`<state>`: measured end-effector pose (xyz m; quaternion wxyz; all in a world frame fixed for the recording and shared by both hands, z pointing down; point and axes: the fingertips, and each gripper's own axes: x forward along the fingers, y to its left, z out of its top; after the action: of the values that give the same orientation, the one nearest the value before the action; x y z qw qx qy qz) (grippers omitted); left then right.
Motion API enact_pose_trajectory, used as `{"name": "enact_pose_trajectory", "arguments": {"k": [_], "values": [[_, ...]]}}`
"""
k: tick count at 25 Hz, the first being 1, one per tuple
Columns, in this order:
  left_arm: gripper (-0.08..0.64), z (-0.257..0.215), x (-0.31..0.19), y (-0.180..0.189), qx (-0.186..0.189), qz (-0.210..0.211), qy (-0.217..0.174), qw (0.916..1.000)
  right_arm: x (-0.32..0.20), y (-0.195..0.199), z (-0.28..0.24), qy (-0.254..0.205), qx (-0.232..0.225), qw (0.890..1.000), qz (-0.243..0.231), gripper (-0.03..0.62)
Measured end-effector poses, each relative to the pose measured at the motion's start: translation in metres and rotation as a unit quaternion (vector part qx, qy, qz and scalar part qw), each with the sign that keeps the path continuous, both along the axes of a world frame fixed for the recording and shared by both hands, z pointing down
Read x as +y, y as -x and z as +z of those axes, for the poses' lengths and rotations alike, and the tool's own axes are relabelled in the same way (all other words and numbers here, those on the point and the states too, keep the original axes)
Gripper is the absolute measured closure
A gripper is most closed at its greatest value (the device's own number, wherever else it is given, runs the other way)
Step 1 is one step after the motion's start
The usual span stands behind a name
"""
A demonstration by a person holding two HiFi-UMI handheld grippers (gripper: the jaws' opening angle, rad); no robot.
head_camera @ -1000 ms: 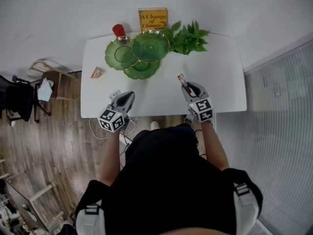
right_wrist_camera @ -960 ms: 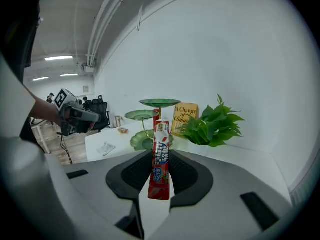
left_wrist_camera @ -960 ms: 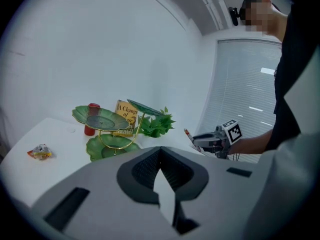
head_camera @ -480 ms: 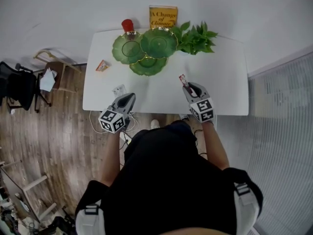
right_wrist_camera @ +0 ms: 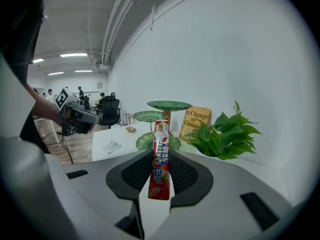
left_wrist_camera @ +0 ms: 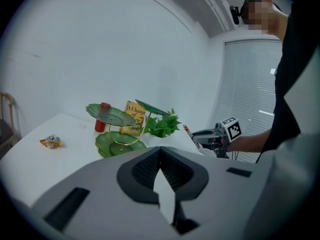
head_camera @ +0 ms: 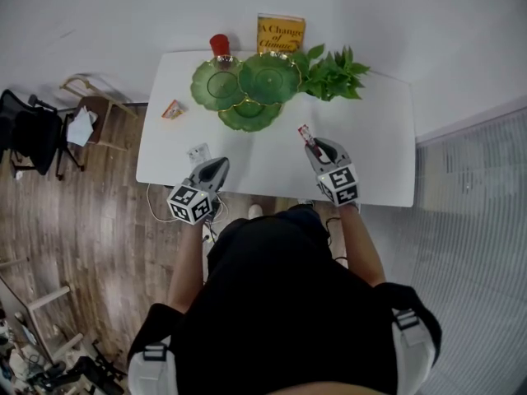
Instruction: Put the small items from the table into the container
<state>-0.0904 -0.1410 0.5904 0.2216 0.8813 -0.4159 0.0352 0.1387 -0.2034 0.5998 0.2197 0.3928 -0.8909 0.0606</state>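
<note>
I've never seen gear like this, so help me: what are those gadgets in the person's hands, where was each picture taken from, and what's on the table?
No robot here: a person holds a two-jaw gripper in each hand. The top-down picture comes from a camera on the person's head; the other two come from cameras riding on the grippers, looking along their jaws. On the white table stand a green tiered dish stand, a red cup, a yellow book and a leafy plant; a small snack packet and a flat white packet lie nearer. The right gripper grips a red stick packet; the left gripper is shut and empty.
</note>
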Motion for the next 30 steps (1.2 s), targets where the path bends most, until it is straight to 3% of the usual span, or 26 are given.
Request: {"name": "enact_pose_trajectory", "arguments": {"k": [13, 18, 30], "values": [[0.558, 0.007, 0.009, -0.004, 0.011, -0.007, 0.009, 0.9999, -0.092, 0.06, -0.098, -0.07, -0.013, 0.996, -0.062, 0.479], [0.558, 0.008, 0.008, 0.0, 0.012, -0.013, 0.007, 0.9998, -0.114, 0.08, -0.097, -0.045, -0.004, 0.995, -0.083, 0.479], [0.558, 0.011, 0.015, 0.007, 0.019, -0.021, 0.008, 0.9996, -0.146, 0.102, -0.081, -0.009, 0.078, 0.992, -0.1, 0.477]]}}
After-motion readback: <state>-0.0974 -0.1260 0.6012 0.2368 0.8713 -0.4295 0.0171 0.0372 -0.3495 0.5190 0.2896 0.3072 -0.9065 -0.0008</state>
